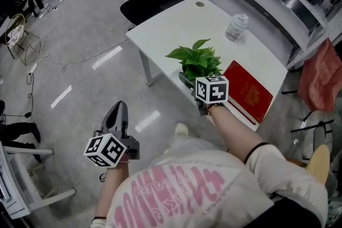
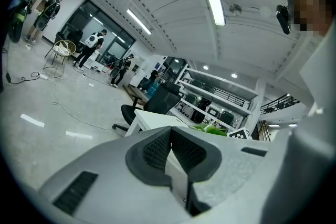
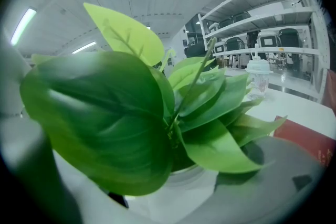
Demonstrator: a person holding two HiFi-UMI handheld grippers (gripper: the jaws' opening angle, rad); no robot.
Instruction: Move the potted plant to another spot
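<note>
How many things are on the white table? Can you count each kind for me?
plant: 1
book: 1
bottle: 1
Total: 3

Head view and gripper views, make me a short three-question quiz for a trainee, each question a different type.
1. True or false: the left gripper has its jaws apart.
2. What stands between the right gripper jaws? A mug; B plant; C stapler.
3. Fill in: beyond the plant, at the far side of the table, stands a clear ___.

Key: 1 false, the jaws are together with nothing between them. 2 B. 3 bottle.
</note>
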